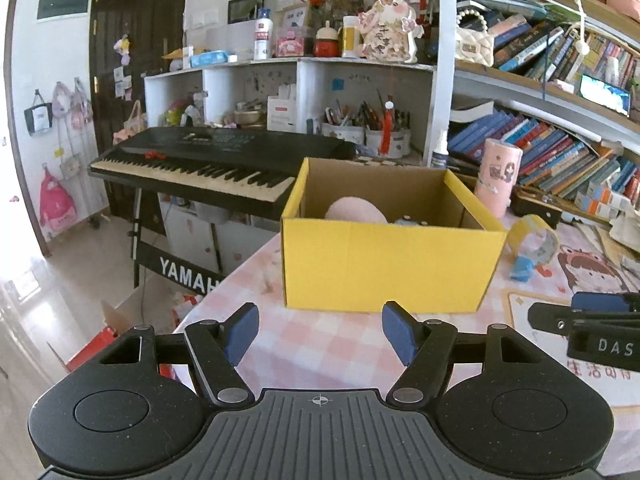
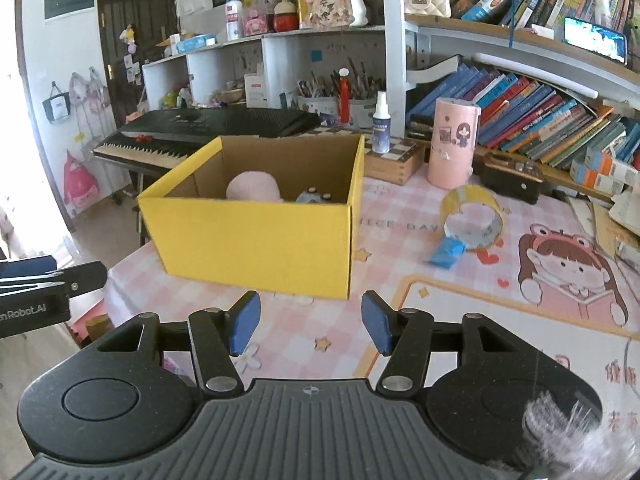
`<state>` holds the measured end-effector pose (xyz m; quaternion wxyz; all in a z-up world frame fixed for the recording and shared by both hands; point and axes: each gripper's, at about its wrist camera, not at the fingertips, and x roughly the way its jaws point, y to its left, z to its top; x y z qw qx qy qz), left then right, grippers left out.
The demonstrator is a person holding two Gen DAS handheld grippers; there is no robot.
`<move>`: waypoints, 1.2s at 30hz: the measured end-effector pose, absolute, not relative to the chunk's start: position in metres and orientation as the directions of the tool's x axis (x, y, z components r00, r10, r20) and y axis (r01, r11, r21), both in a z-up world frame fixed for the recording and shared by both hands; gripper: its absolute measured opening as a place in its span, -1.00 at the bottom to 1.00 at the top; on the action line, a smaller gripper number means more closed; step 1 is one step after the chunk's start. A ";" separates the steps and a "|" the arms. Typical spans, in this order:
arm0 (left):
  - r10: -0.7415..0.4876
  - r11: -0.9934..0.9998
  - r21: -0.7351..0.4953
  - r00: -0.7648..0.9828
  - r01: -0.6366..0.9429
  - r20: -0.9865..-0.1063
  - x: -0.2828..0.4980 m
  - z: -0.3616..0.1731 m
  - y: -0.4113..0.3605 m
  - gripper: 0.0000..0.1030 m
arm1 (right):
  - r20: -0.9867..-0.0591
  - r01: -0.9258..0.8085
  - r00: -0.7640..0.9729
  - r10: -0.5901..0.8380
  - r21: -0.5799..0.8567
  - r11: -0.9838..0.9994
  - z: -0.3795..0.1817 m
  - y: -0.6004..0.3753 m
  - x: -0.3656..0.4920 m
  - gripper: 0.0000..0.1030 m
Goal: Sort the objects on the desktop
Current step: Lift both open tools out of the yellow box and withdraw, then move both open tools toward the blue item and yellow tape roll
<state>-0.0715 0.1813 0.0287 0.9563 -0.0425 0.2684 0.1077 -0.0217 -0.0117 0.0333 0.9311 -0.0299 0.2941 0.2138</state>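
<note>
Both jaws apart, empty; yellow box (image 2: 256,236) walls half-hide a pink thing (image 2: 252,188).

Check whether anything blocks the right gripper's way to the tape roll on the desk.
Nothing visible does. The right gripper is open and empty over bare tablecloth, and the tape roll stands on edge ahead and to its right. The yellow box sits left of that line.
</note>
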 end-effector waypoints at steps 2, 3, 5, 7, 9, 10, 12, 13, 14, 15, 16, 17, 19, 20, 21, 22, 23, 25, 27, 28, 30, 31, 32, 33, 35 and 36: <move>0.177 0.975 -0.020 0.833 -0.219 -0.524 -0.076 0.027 0.179 0.35 | -0.563 -0.420 0.733 0.382 0.066 0.905 0.031 -0.011 -0.028 0.05; 0.174 0.976 -0.019 0.833 -0.216 -0.525 -0.078 0.026 0.177 0.35 | -0.564 -0.423 0.732 0.383 0.065 0.904 0.030 -0.010 -0.031 0.05; 0.168 0.978 -0.017 0.833 -0.208 -0.527 -0.082 0.024 0.175 0.35 | -0.566 -0.427 0.730 0.384 0.062 0.902 0.028 -0.010 -0.037 0.06; 0.162 0.980 -0.014 0.833 -0.200 -0.530 -0.085 0.023 0.173 0.36 | -0.568 -0.430 0.728 0.384 0.059 0.901 0.027 -0.009 -0.043 0.07; 0.157 0.982 -0.009 0.832 -0.191 -0.532 -0.088 0.022 0.171 0.36 | -0.569 -0.432 0.727 0.384 0.055 0.900 0.026 -0.009 -0.047 0.08; 0.154 0.982 -0.008 0.831 -0.187 -0.534 -0.088 0.021 0.170 0.36 | -0.571 -0.432 0.727 0.383 0.053 0.900 0.025 -0.009 -0.049 0.09; 0.147 0.984 -0.008 0.830 -0.179 -0.538 -0.090 0.020 0.168 0.36 | -0.573 -0.433 0.725 0.382 0.053 0.900 0.024 -0.008 -0.053 0.10; 0.143 0.985 -0.007 0.830 -0.175 -0.539 -0.091 0.020 0.167 0.36 | -0.575 -0.433 0.723 0.382 0.053 0.900 0.024 -0.008 -0.055 0.10; 0.140 0.985 -0.006 0.830 -0.171 -0.540 -0.091 0.020 0.167 0.36 | -0.577 -0.433 0.722 0.381 0.052 0.900 0.023 -0.008 -0.057 0.10; 0.136 0.986 -0.005 0.830 -0.165 -0.541 -0.092 0.020 0.166 0.36 | -0.578 -0.433 0.722 0.380 0.051 0.900 0.022 -0.008 -0.058 0.10; 0.132 0.987 -0.004 0.830 -0.161 -0.542 -0.092 0.019 0.165 0.36 | -0.580 -0.432 0.721 0.379 0.051 0.900 0.022 -0.008 -0.059 0.11; 0.129 0.988 -0.004 0.830 -0.156 -0.543 -0.093 0.019 0.165 0.36 | -0.581 -0.431 0.721 0.377 0.050 0.901 0.022 -0.009 -0.060 0.11; 0.120 0.989 -0.003 0.829 -0.146 -0.545 -0.094 0.018 0.163 0.36 | -0.584 -0.427 0.721 0.373 0.049 0.903 0.021 -0.009 -0.063 0.11; 0.117 0.990 -0.003 0.829 -0.142 -0.546 -0.094 0.018 0.162 0.36 | -0.585 -0.425 0.722 0.371 0.049 0.904 0.020 -0.010 -0.064 0.12; 0.113 0.991 -0.004 0.829 -0.137 -0.548 -0.095 0.018 0.162 0.36 | -0.585 -0.422 0.722 0.369 0.049 0.905 0.020 -0.010 -0.065 0.12; 0.109 0.991 -0.005 0.829 -0.133 -0.548 -0.096 0.017 0.161 0.36 | -0.586 -0.419 0.723 0.366 0.049 0.906 0.019 -0.010 -0.066 0.12; 0.105 0.992 -0.006 0.829 -0.129 -0.549 -0.096 0.017 0.160 0.36 | -0.587 -0.417 0.723 0.363 0.049 0.908 0.019 -0.011 -0.067 0.12; 0.095 0.993 -0.008 0.829 -0.120 -0.552 -0.096 0.016 0.158 0.36 | -0.590 -0.410 0.724 0.358 0.050 0.911 0.019 -0.012 -0.069 0.13; 0.085 0.994 -0.009 0.828 -0.109 -0.555 -0.095 0.016 0.156 0.36 | -0.594 -0.399 0.725 0.350 0.052 0.915 0.018 -0.015 -0.070 0.14; 0.080 0.995 -0.010 0.828 -0.103 -0.555 -0.095 0.016 0.155 0.37 | -0.594 -0.395 0.726 0.346 0.052 0.917 0.018 -0.016 -0.071 0.14; 0.071 0.996 -0.010 0.828 -0.092 -0.556 -0.095 0.015 0.153 0.37 | -0.595 -0.384 0.730 0.338 0.052 0.922 0.018 -0.018 -0.072 0.15; 0.066 0.996 -0.011 0.828 -0.087 -0.557 -0.094 0.015 0.152 0.37 | -0.595 -0.379 0.731 0.334 0.052 0.924 0.017 -0.020 -0.072 0.15; 0.062 0.997 -0.011 0.828 -0.082 -0.557 -0.094 0.014 0.151 0.37 | -0.597 -0.373 0.732 0.329 0.053 0.926 0.017 -0.022 -0.072 0.15; 0.058 0.997 -0.012 0.828 -0.077 -0.558 -0.093 0.014 0.150 0.37 | -0.597 -0.368 0.733 0.326 0.055 0.928 0.017 -0.023 -0.072 0.15; 0.050 0.998 -0.012 0.828 -0.068 -0.558 -0.091 0.014 0.148 0.37 | -0.598 -0.356 0.736 0.317 0.056 0.933 0.017 -0.026 -0.071 0.16; 0.047 0.998 -0.012 0.828 -0.064 -0.559 -0.090 0.014 0.147 0.37 | -0.599 -0.351 0.737 0.314 0.057 0.934 0.017 -0.027 -0.070 0.16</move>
